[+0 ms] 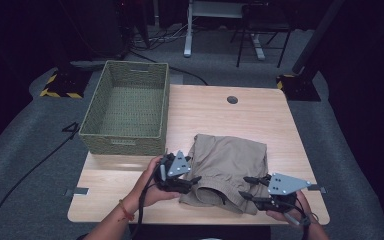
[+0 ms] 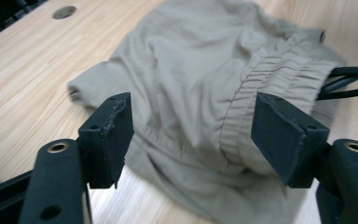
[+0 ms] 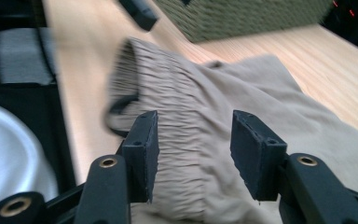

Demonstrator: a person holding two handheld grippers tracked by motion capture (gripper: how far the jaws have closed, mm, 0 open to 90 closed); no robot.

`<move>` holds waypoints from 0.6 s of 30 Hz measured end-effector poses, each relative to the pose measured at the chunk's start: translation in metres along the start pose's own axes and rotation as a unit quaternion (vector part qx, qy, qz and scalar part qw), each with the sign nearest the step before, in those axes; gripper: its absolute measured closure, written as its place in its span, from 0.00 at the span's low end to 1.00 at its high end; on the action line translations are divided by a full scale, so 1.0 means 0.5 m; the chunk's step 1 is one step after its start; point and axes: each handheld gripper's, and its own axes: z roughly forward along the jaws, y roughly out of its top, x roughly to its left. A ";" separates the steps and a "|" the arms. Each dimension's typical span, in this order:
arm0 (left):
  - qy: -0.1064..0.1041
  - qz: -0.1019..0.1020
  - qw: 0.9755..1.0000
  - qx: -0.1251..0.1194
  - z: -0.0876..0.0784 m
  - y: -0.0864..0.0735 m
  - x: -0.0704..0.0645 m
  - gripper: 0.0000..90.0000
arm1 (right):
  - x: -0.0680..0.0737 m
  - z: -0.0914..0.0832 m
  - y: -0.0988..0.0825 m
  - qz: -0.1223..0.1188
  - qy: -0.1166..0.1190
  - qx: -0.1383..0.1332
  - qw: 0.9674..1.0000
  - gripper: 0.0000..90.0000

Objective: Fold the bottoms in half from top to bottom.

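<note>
Between the two tongs, on the near half of the bench [image 1: 280, 125], lies a folded pair of khaki shorts [image 1: 230, 160], its gathered waistband toward the person. The left tongs [image 1: 192, 181] sit at the waistband's left end, held in the person's left hand [image 1: 152, 187]; in the left gripper view their jaws stand spread, with the cloth [image 2: 200, 84] lying beyond and below them and neither pad pressing on it. The right tongs [image 1: 247, 187] sit at the waistband's right end, in the right hand [image 1: 292, 212], and point left toward the other pair. In the right gripper view their jaws are also apart, the ruched waistband [image 3: 191, 135] showing in the gap behind them, untouched as far as the blurred picture lets one tell. Beyond the left tongs, on the far left of the bench, stands a woven basket [image 1: 125, 142], well apart from the shorts. A round hole [image 1: 232, 99] marks the bench top far beyond both tongs.
</note>
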 end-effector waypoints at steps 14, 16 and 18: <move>0.013 0.103 0.993 0.062 0.090 -0.058 -0.113 0.41 | 0.036 0.072 -0.087 -0.015 0.068 0.085 0.994 0.71; 0.014 0.093 0.994 0.056 0.090 -0.061 -0.112 0.41 | 0.038 0.069 -0.095 -0.011 0.063 0.077 0.995 0.71; -0.019 0.049 0.997 0.052 0.088 -0.065 -0.095 0.40 | 0.040 0.067 -0.096 -0.008 0.062 0.076 0.995 0.70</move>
